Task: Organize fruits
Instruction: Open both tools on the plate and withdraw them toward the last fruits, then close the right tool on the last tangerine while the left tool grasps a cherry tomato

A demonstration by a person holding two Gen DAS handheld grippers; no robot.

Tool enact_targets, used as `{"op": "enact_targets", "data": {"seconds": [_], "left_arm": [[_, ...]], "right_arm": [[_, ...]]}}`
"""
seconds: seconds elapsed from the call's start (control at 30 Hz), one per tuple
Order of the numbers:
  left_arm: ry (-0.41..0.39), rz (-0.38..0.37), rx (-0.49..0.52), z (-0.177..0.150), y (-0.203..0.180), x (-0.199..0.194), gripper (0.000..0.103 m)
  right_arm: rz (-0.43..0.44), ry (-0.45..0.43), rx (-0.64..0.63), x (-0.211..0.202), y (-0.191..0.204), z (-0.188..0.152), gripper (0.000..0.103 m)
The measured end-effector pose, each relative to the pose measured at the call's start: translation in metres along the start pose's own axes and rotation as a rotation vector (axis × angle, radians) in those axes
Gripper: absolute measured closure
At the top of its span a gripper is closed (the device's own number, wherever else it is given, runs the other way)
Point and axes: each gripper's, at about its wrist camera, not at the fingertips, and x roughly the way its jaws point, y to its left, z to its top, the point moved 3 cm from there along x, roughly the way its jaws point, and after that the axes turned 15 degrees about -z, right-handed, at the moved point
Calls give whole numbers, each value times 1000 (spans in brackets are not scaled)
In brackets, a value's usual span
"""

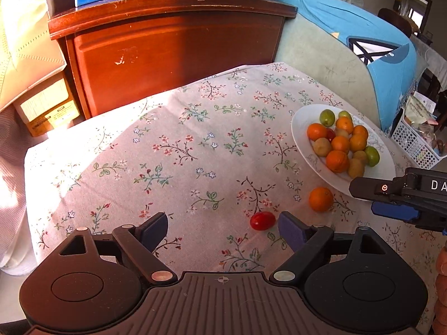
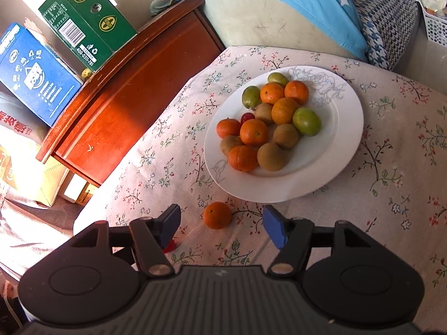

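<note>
Right wrist: round orange tangerine point(image 2: 217, 215).

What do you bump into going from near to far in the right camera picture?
Right gripper, open → lone orange on the cloth → white plate piled with fruit → blue cushion.

A floral-clothed bench point(image 1: 173, 150) carried a white plate point(image 2: 343, 128) of fruit, with a loose orange point(image 2: 217, 215) and red tomato point(image 1: 262, 220) beside it.
</note>
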Motion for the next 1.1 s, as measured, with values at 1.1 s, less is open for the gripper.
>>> {"op": "enact_targets", "data": {"seconds": [1.1], "left_arm": [[100,86,58,-27,7,22,0]], "right_arm": [[-118,-77,-179,38,40,-21,74]]}}
